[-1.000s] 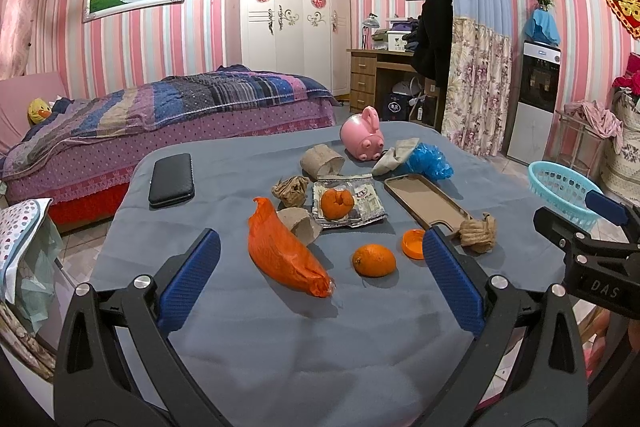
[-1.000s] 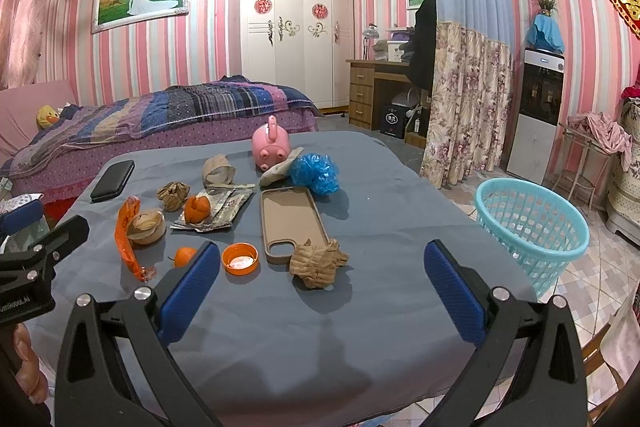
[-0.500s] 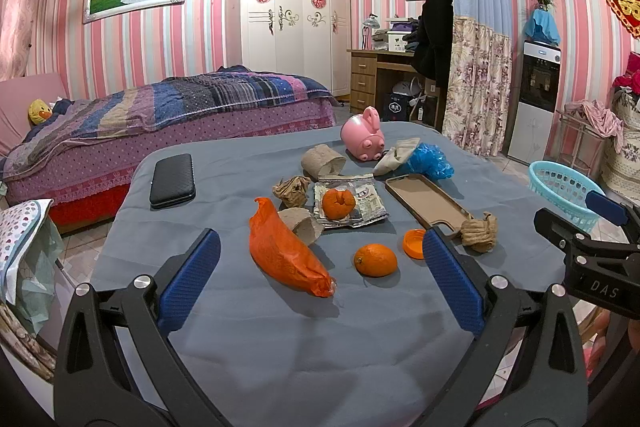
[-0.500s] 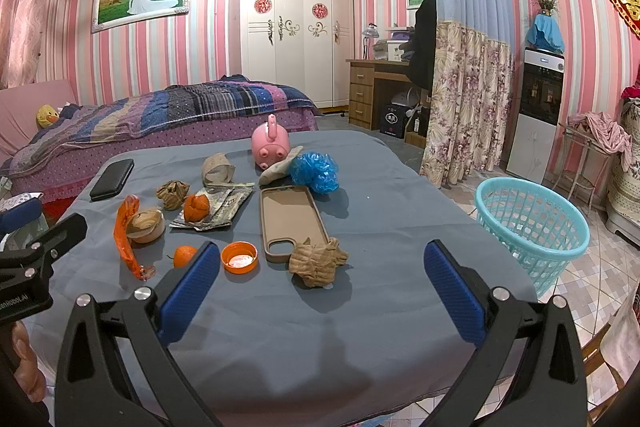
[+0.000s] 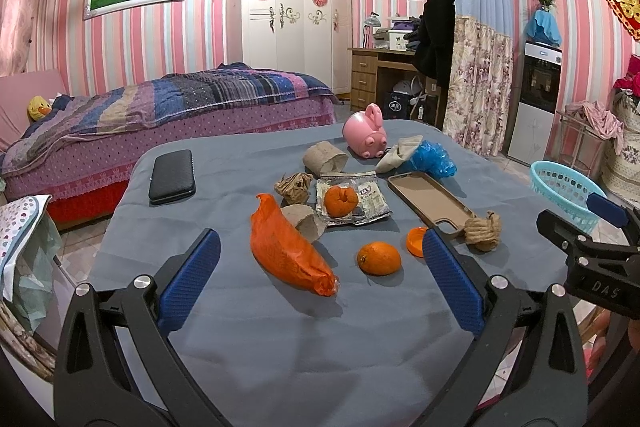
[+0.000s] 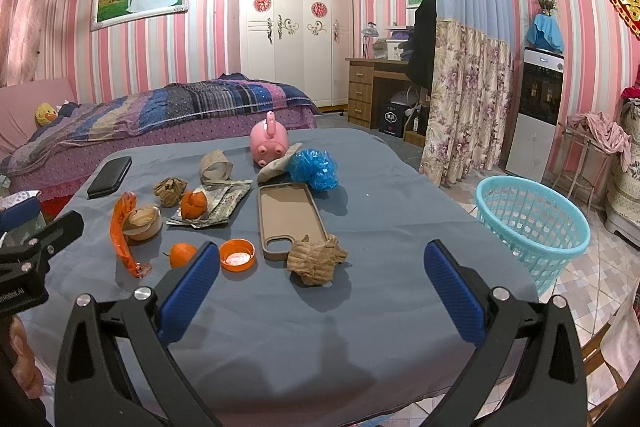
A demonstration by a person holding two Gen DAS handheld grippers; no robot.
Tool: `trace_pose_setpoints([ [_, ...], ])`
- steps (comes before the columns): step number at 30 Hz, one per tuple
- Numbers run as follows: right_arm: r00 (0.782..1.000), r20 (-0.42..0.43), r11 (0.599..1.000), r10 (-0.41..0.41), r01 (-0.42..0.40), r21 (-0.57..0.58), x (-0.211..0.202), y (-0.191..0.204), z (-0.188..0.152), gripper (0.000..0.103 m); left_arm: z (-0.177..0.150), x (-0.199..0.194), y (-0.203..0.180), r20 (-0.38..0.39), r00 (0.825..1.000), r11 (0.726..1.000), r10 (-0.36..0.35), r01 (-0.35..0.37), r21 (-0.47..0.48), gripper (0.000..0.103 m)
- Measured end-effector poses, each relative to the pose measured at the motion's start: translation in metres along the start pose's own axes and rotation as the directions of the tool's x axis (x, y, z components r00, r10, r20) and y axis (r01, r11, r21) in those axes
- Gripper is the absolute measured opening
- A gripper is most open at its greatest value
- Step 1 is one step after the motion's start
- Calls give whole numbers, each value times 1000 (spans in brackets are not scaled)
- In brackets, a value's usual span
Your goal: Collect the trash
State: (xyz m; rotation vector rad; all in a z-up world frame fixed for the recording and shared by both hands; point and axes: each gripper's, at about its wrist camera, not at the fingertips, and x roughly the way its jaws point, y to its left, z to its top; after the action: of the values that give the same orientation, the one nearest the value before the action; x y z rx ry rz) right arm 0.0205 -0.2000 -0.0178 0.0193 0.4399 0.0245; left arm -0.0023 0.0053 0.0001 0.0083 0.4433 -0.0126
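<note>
Right wrist view has the teal basket (image 6: 532,223) on the floor off the desk's (image 6: 400,211) right edge, crumpled paper (image 6: 316,261) ahead; left view mostly crops it. Both grippers (image 5: 320,279) (image 6: 322,287) hover, jaws wide, nothing held.

You are holding two matching tools: each hand-held gripper, left (image 5: 320,285) and right (image 6: 322,287), is showing black forked arms, silver screws and ribbed blue finger pads (image 5: 190,281); white "DAS" lettering is showing on the right one's black body.
</note>
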Motion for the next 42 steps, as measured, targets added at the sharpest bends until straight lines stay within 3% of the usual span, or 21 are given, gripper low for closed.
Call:
trace_pose_setpoints([
  [21, 999, -53, 1000, -13, 14, 13, 23, -15, -12, 99, -13, 32, 10, -66, 998, 1000, 14, -14, -8, 98],
  [26, 996, -86, 1000, -19, 21, 17, 34, -18, -12, 99, -16, 46, 17, -109, 994, 1000, 7, -10, -27, 98],
  [30, 996, -78, 1000, -31, 31, -2, 42, -19, -6, 99, -12, 61, 20, -126, 991, 999, 40, -41, -8, 98],
  [35, 993, -113, 1000, -24, 23, -11, 59, -20, -1, 99, -12, 95, 26, -214, 976, 999, 35, -41, -24, 97],
  [38, 991, -133, 1000, 4, -3, 9, 66, -22, -4, 99, -15, 109, 26, -256, 966, 999, 41, -45, -11, 86],
  [42, 985, -169, 1000, 22, -19, 25, 76, -23, -9, 99, -20, 115, 27, -308, 951, 1000, -16, 9, -23, 46],
])
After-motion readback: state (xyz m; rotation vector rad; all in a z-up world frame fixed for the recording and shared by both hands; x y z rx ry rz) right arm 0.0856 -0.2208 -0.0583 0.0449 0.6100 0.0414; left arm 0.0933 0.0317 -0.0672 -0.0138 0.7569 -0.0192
